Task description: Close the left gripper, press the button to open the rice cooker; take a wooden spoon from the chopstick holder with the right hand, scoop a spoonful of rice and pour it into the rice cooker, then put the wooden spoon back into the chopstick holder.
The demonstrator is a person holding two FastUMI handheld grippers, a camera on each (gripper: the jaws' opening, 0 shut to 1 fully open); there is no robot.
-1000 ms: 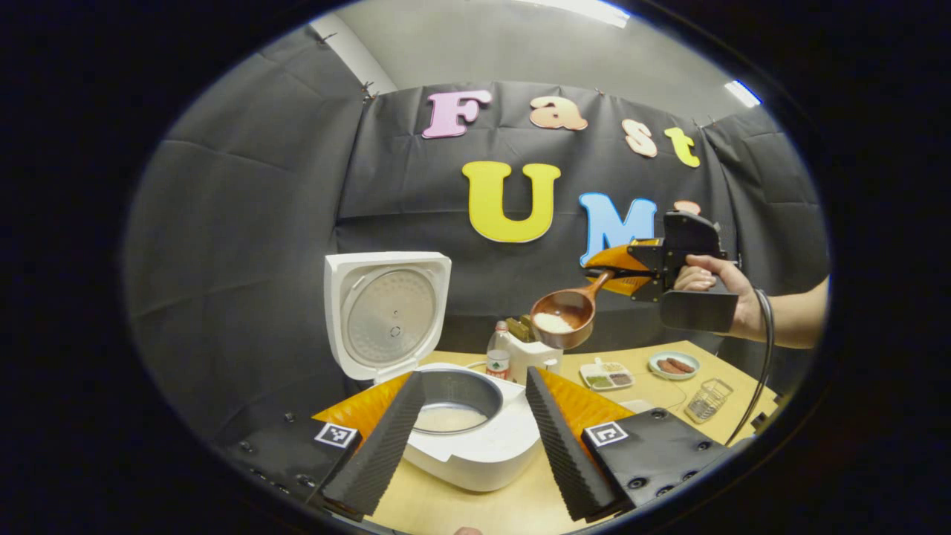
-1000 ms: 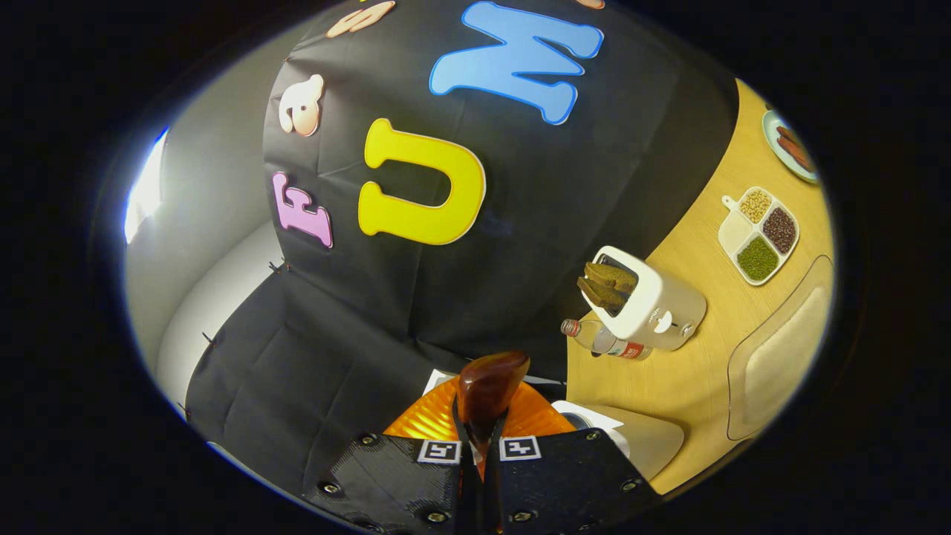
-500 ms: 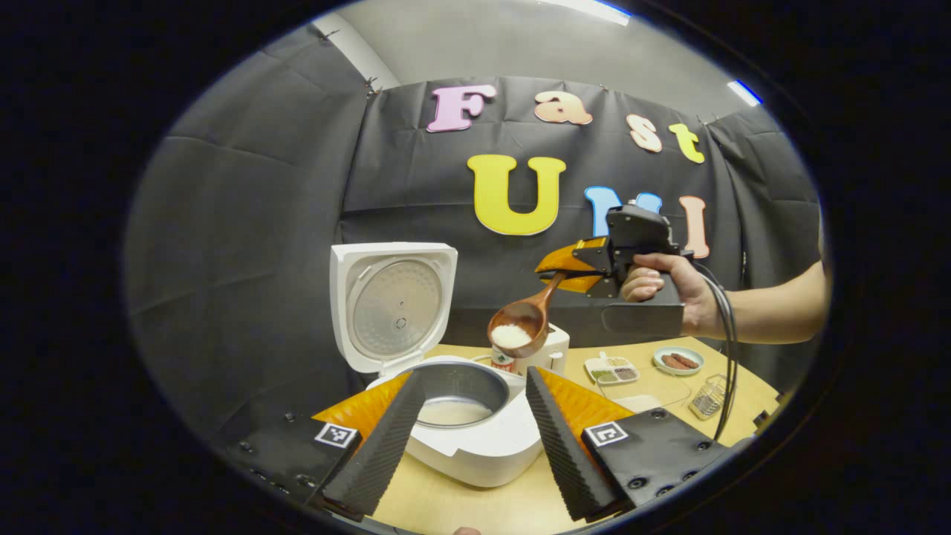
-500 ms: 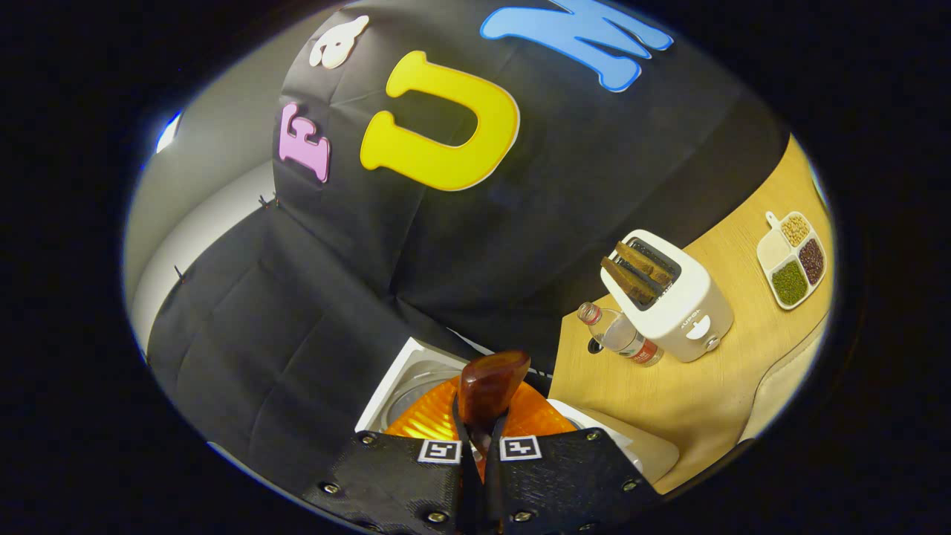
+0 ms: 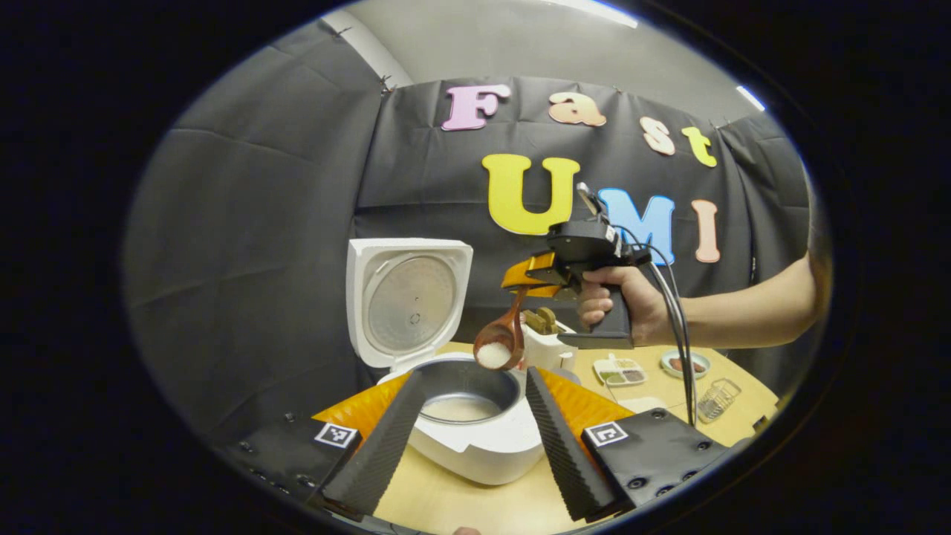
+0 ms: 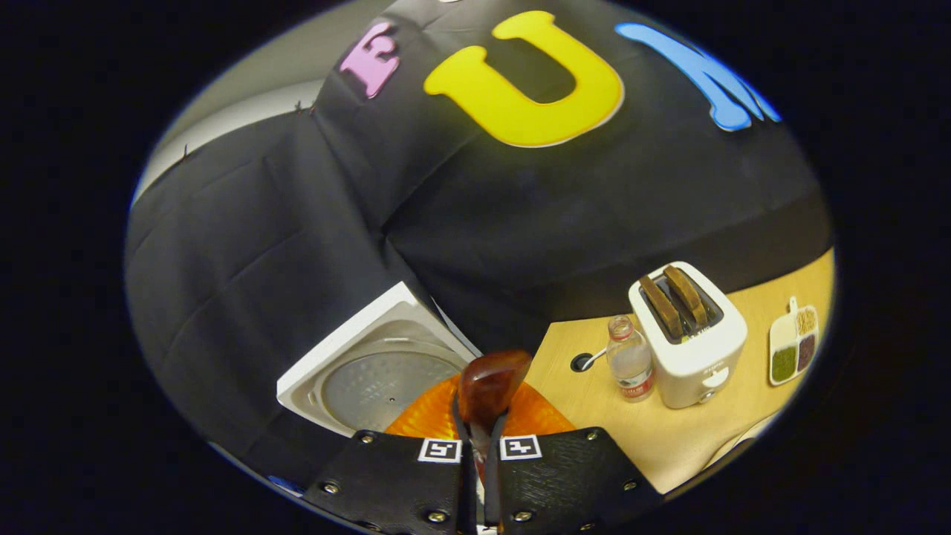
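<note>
Overhead, right gripper (image 5: 532,276) jaws clamp the wooden spoon (image 5: 502,338); left gripper (image 5: 466,431) jaws gape.

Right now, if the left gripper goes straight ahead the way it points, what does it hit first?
Most likely the open rice cooker, which sits between the left gripper's spread fingers; the wooden spoon hangs above that line, though depth is uncertain.
</note>
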